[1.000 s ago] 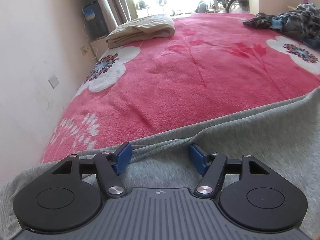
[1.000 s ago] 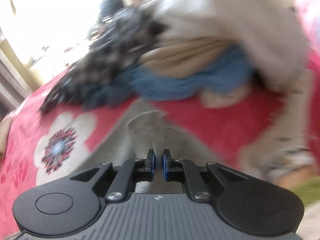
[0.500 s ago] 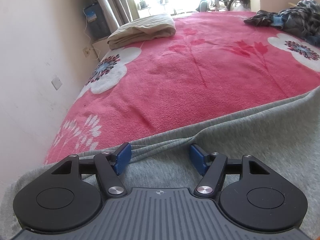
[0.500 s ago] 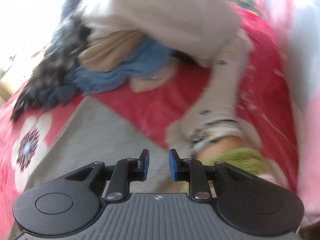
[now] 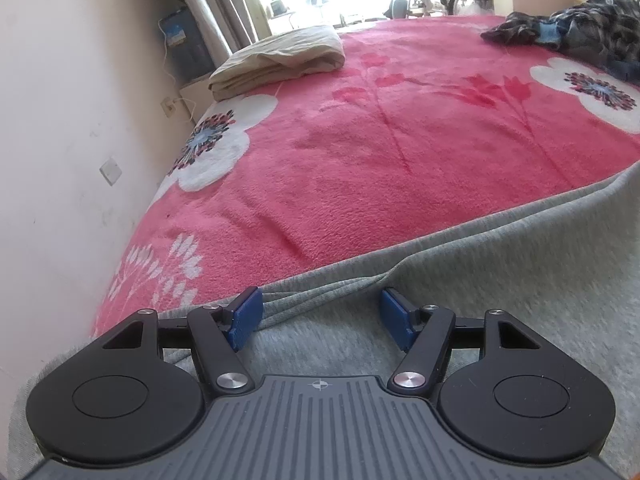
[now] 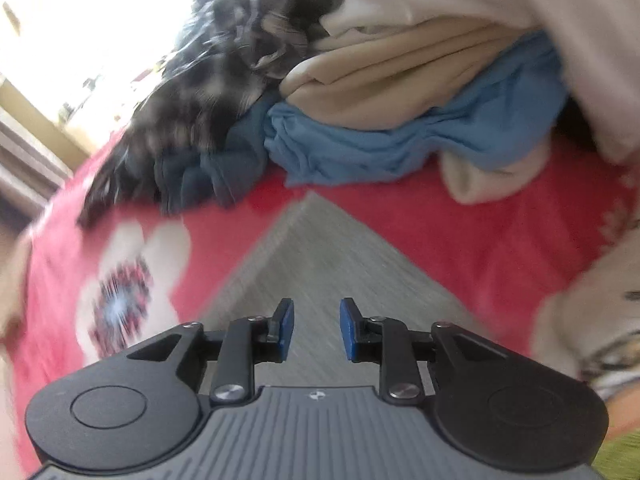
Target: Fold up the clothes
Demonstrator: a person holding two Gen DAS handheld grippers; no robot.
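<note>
Left wrist view: the left gripper (image 5: 320, 316) hangs low over the near edge of a grey garment (image 5: 500, 280) spread flat on a pink floral blanket (image 5: 360, 152). Its blue pads (image 5: 245, 316) stand wide apart, gripping nothing. A rumpled ridge of the grey cloth runs from beside the left pad toward the right one; whether either pad touches the cloth cannot be told. The garment's far edge crosses the view as a slanting line, rising to the right, with bare blanket beyond it. A folded beige cloth (image 5: 280, 60) lies at the far left of the blanket, near the wall (image 5: 60, 120), well apart from the gripper. A heap of dark patterned clothes (image 5: 580, 28) lies at the far right.

Right wrist view (motion-blurred): the right gripper (image 6: 316, 330) hovers above a corner of the same grey garment (image 6: 320, 248), which tapers to a point ahead of the fingers. The jaws have just been opening and now stand partly spread, with nothing between the pads; grey cloth lies beneath the gap. Beyond the corner, on the blanket (image 6: 460, 232), is a pile of unfolded laundry: a black-and-white patterned piece (image 6: 208, 80), a blue piece (image 6: 380, 144), a beige piece (image 6: 400, 76) on top of it, and a whitish piece (image 6: 540, 12) draped above.
</note>
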